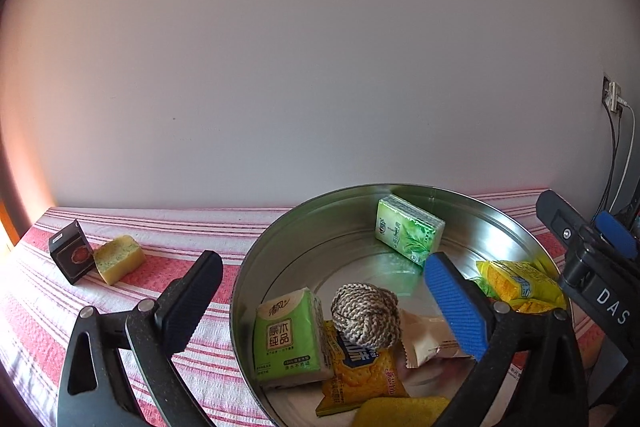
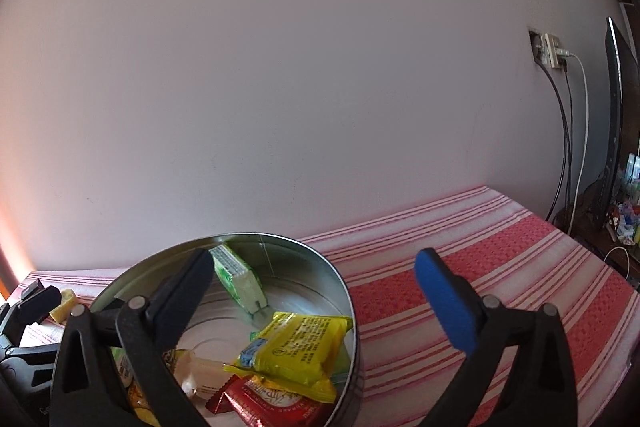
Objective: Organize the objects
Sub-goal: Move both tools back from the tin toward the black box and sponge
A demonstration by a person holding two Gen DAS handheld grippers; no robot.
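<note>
A round metal tin (image 1: 256, 259) (image 2: 344, 291) stands on the red-striped cloth and holds green tissue packs (image 1: 290, 339) (image 1: 408, 229), a rope ball (image 1: 366, 313), a yellow biscuit packet (image 1: 368, 375), a beige sachet (image 1: 428, 343) and a yellow snack pack (image 1: 520, 285) (image 2: 300, 347). A red packet (image 2: 272, 405) lies in it too. My left gripper (image 1: 320, 291) is open and empty above the tin's left rim. My right gripper (image 2: 316, 291) is open and empty over the tin's right rim. A yellow sponge (image 1: 120, 259) and a small black box (image 1: 72, 255) lie on the cloth at left.
The white wall runs close behind the table. A wall socket with hanging cables (image 2: 548, 51) and a dark monitor edge (image 2: 616, 131) are at the right. The right gripper's body (image 1: 592, 259) shows at the right of the left wrist view. Striped cloth (image 2: 500, 259) extends right of the tin.
</note>
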